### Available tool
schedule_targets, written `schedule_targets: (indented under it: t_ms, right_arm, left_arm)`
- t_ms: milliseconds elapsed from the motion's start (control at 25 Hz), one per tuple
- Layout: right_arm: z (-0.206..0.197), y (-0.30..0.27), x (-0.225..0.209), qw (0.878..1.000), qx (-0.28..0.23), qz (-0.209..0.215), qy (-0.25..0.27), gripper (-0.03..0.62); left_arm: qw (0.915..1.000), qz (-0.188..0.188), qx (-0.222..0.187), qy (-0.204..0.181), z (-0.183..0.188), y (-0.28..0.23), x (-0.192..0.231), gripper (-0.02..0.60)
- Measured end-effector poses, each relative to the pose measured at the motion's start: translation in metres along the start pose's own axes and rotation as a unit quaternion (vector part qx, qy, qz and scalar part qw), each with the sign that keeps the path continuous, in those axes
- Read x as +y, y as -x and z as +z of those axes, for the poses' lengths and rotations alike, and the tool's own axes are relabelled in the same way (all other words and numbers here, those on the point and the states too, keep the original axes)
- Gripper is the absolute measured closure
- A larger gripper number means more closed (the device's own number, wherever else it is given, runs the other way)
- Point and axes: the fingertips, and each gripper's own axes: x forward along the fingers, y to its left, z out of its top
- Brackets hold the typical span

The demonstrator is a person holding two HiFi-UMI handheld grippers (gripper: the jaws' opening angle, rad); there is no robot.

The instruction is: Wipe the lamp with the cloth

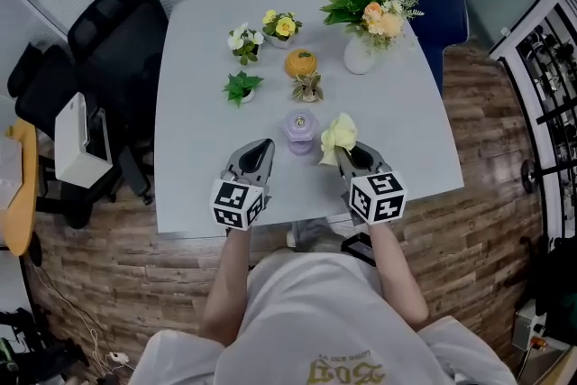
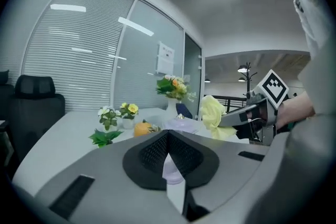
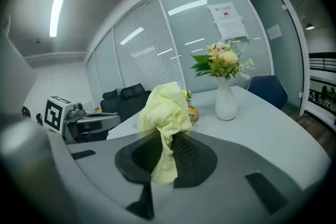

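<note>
Two grippers over the table point(image 1: 194, 95): left gripper point(image 1: 261, 146) closed, empty; right gripper point(image 1: 344, 157) clamped on the yellow cloth point(image 1: 338, 134). The lamp point(image 1: 301, 130) stands unheld between them, so a firm wipe may topple it.

A grey table point(image 1: 198, 149) bears a lamp point(image 1: 301, 129), vase point(image 1: 358, 59), small plants point(image 1: 242, 87) and an orange ornament point(image 1: 301, 63).

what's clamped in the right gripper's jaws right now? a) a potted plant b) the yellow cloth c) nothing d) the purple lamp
b: the right gripper view shows the yellow cloth pinched between the closed jaws of the right gripper, while the purple lamp stands on the table.
</note>
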Motion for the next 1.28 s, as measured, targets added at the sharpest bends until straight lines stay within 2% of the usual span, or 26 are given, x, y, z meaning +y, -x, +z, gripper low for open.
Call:
schedule_targets:
  t_ms: [240, 1280]
  right_arm:
    - [0.009, 0.011, 0.008, 1.0, -0.015, -0.002, 0.013, 0.545]
    - [0.006, 0.014, 0.015, 1.0, -0.011, 0.003, 0.012, 0.545]
  left_arm:
    - [0.9994, 0.006, -0.032, 0.009, 0.024, 0.012, -0.005, 0.58]
    - [0.9997, -0.003, -0.023, 0.011, 0.016, 0.015, -0.005, 0.58]
